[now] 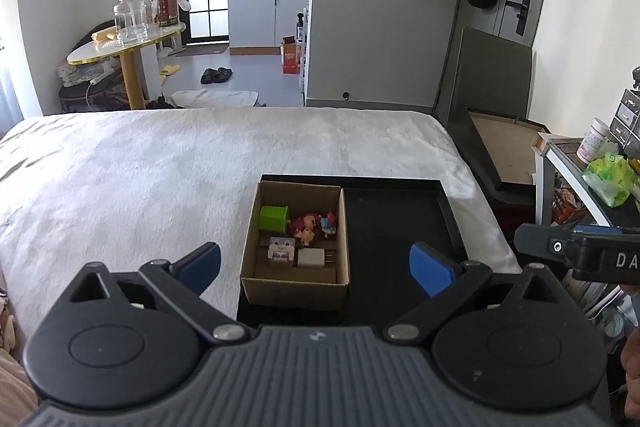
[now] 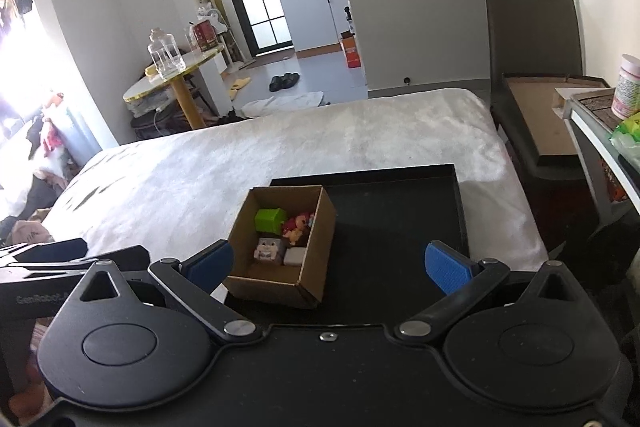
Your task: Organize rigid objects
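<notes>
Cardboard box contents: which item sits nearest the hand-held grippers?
The white charger, in the cardboard box's near right corner. The bunny cube sits just left of it; the green block and figurines lie farther back.

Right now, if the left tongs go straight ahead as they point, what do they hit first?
Probably the cardboard box on the black tray: it sits between the open left tongs, just ahead. Depth is unclear; if they pass above its rim, the white bedcover comes next.

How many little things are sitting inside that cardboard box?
5, maybe more hidden: green block far left, pink-red figure centre, blue-red figure far right, bunny cube near left, white charger near right.
</notes>
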Demonstrator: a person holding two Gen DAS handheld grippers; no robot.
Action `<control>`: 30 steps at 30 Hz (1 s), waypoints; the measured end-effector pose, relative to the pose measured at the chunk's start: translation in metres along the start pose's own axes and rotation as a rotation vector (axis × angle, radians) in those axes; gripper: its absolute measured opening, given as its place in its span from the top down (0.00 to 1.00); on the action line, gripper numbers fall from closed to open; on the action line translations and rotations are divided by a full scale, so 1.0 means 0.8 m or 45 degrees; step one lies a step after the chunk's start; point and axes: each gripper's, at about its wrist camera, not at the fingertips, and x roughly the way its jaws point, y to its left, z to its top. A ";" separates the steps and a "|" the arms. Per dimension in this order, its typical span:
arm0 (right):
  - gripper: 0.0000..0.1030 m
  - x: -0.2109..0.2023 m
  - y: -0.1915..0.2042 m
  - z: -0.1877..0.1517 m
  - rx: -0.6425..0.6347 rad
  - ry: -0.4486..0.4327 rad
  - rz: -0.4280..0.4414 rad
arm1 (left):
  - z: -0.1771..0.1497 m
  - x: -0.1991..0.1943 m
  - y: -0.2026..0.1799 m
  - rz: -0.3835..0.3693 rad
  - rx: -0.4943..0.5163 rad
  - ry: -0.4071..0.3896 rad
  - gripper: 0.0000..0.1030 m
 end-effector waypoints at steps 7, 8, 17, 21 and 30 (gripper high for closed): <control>0.00 -0.008 0.006 -0.007 -0.002 -0.007 0.003 | -0.010 -0.011 0.002 -0.008 -0.008 0.000 0.03; 0.00 -0.009 0.006 -0.007 -0.004 -0.010 0.003 | -0.011 -0.012 0.001 -0.005 -0.003 0.002 0.03; 0.00 -0.010 0.005 -0.015 -0.003 0.016 -0.021 | -0.018 -0.013 0.003 -0.020 -0.028 0.022 0.03; 0.00 -0.011 0.004 -0.017 0.000 0.017 -0.023 | -0.020 -0.014 0.002 -0.027 -0.032 0.020 0.03; 0.00 -0.015 0.006 -0.020 0.000 0.026 -0.053 | -0.020 -0.019 0.003 -0.038 -0.044 0.017 0.03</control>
